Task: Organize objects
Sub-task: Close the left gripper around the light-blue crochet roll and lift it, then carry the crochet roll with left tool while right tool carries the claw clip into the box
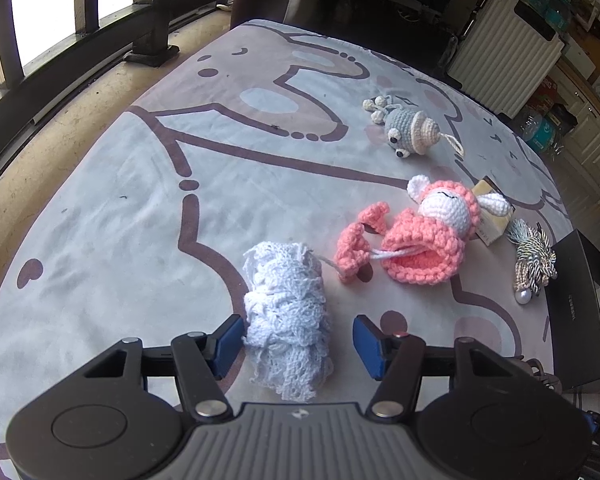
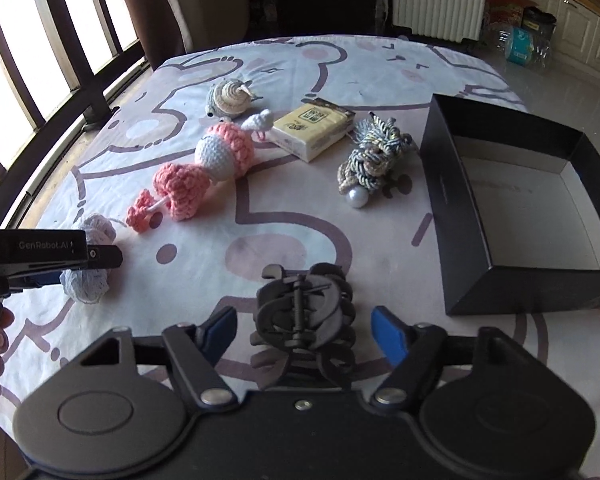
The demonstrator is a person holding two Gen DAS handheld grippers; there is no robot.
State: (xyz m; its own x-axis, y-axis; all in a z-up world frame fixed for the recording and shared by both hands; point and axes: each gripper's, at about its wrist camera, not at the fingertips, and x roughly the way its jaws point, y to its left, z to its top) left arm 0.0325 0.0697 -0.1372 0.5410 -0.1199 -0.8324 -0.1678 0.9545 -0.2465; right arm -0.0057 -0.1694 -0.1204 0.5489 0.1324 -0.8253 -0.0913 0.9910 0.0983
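Nearest item: black hair claw clip (image 2: 304, 316), lying on the printed tablecloth (image 2: 380, 240) between the spread jaws of the right gripper (image 2: 303, 334); blue pads stand clear of it on both sides, no grip yet. White crocheted piece (image 1: 286, 320) lies between the jaws of the left gripper (image 1: 298, 342), one pad touching its edge, the other apart, so not pinched. Open black box (image 2: 516, 280), empty, stands just right of the clip, the likely destination. Awaiting sorting: pink crochet doll (image 2: 216, 160), grey crochet fish (image 1: 408, 130), tissue packet (image 2: 312, 130), braided cord charm (image 2: 374, 156). Handling advice: centre each piece, close squarely across its middle, lift straight before carrying to the box. Legible writing: "GenRobot.AI" on the left gripper's side; packet print unreadable.
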